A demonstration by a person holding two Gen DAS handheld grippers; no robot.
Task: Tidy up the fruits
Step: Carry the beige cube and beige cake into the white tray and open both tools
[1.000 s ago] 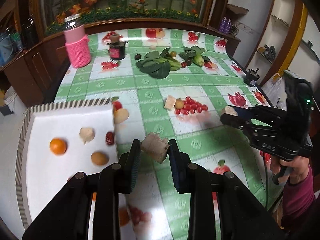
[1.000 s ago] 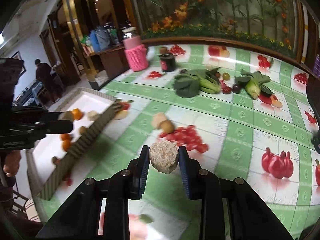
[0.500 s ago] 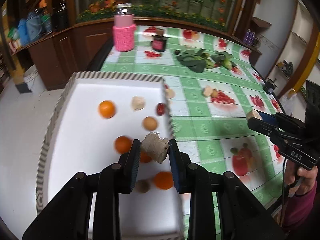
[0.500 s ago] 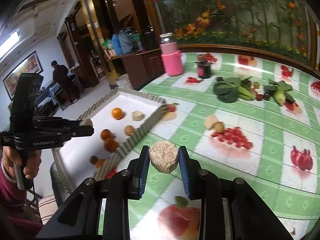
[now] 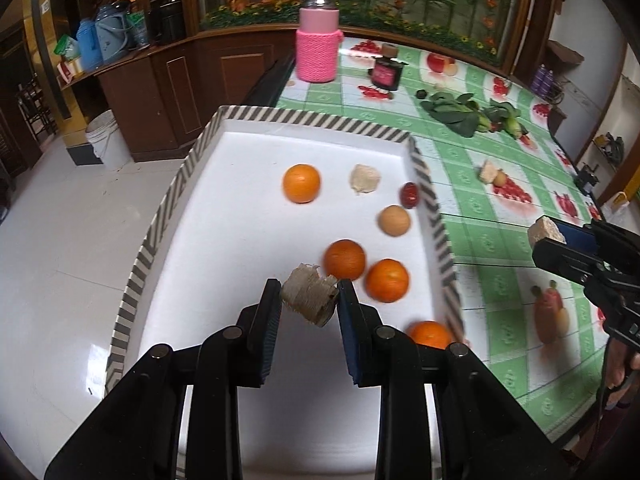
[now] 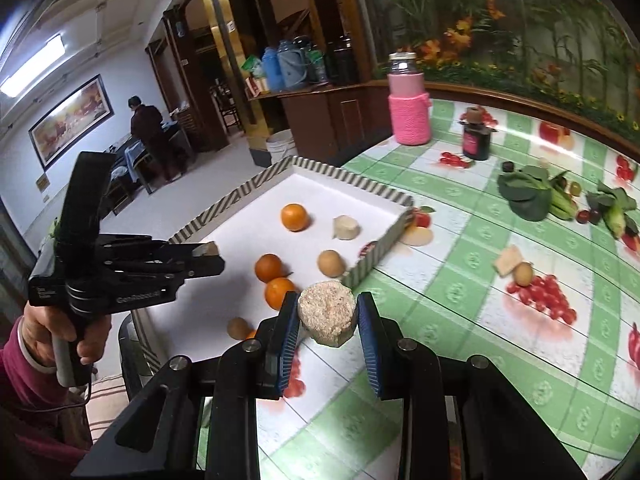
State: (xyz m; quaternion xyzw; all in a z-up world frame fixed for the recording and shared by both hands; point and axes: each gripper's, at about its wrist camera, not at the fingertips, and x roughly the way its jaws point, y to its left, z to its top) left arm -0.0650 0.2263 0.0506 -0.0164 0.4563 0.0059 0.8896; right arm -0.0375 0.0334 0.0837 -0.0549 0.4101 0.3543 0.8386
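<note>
A white tray with a striped rim (image 5: 256,114) (image 6: 344,174) holds several oranges (image 5: 301,183), a brown fruit (image 5: 394,220), a red date (image 5: 409,195) and a pale fibrous chunk (image 5: 365,178). My left gripper (image 5: 309,302) is shut on a beige fibrous chunk (image 5: 308,298) above the tray's near half. My right gripper (image 6: 327,318) is shut on a round beige fibrous chunk (image 6: 327,312), held above the green checked tablecloth just right of the tray. Each gripper also shows in the other's view: the right (image 5: 548,238), the left (image 6: 206,256).
On the tablecloth (image 6: 460,292) lie another pale chunk (image 6: 507,260) with a brown fruit (image 6: 522,273), leafy greens (image 6: 526,196) with small dark fruits, a pink-sleeved jar (image 6: 410,110) and a dark jar (image 6: 476,138). The tray overhangs the table's left edge above a white floor.
My left gripper has carried its chunk left from over the tablecloth to above the tray. My right gripper has moved left towards the tray with its chunk held.
</note>
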